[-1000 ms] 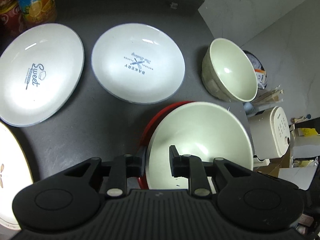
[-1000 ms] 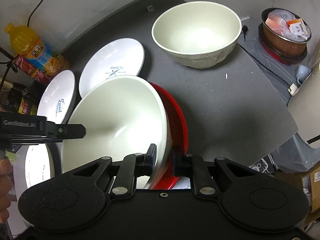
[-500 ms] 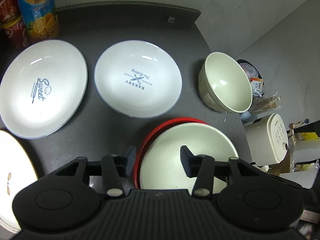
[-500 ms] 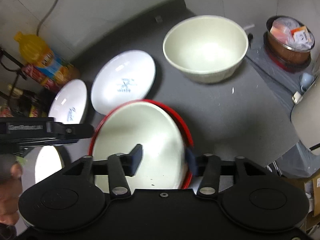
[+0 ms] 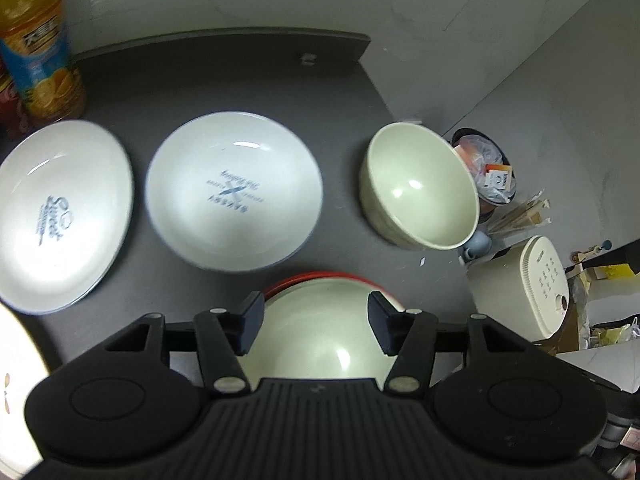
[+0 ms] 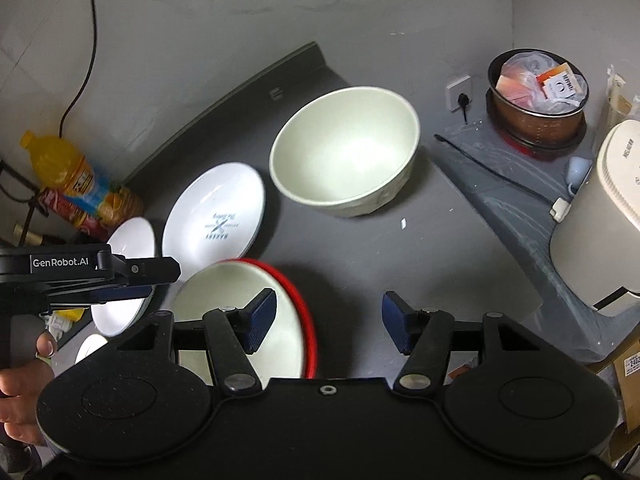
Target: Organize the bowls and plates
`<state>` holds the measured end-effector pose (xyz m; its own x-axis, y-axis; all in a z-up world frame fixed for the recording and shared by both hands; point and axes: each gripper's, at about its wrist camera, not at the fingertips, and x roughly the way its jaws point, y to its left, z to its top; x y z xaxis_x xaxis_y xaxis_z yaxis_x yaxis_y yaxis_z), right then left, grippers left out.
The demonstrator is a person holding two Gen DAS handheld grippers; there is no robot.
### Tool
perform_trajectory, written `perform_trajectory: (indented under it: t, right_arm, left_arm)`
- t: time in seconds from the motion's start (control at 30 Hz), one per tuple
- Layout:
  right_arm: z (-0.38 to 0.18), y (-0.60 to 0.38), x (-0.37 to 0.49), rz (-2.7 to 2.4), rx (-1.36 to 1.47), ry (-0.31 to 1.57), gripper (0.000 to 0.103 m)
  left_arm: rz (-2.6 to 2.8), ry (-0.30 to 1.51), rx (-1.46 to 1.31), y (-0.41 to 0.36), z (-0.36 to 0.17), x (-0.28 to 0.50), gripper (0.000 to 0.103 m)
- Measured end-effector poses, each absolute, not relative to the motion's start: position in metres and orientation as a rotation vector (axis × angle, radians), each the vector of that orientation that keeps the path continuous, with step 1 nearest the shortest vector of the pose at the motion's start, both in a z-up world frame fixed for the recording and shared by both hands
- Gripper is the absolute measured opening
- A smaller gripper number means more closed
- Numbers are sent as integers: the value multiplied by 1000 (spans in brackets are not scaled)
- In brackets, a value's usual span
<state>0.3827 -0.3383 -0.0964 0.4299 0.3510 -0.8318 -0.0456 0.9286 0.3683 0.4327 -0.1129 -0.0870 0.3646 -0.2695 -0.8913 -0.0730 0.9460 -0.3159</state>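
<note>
A cream shallow bowl rests inside a red plate on the dark table. My left gripper hangs open above it, holding nothing; it also shows from the side as the left gripper. My right gripper is open above the red plate's right edge, empty. A deep cream bowl stands upright farther back. Beside it lie a white "Bakery" plate and a white "Sweet" plate.
An orange juice bottle and red cans stand at the back left. Another white plate lies at the near left. Off the table's right edge sit a white rice cooker and a brown pot with packets. A hand holds the left gripper.
Both grippers let go of the cream bowl, which now lies flat in the red plate. Both jaws opened wide and both grippers drew back and up from the table.
</note>
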Motion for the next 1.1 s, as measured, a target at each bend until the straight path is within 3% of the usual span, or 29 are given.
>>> perform_trajectory:
  t: [0.6, 1.1]
  right_arm:
    - [-114, -372, 445, 237, 347, 1082, 59]
    - [-154, -366, 493, 281, 346, 1146, 59]
  left_arm:
    - [-89, 1161, -413, -159, -104, 491, 55]
    - [-40, 1219, -442, -185, -150, 532, 54]
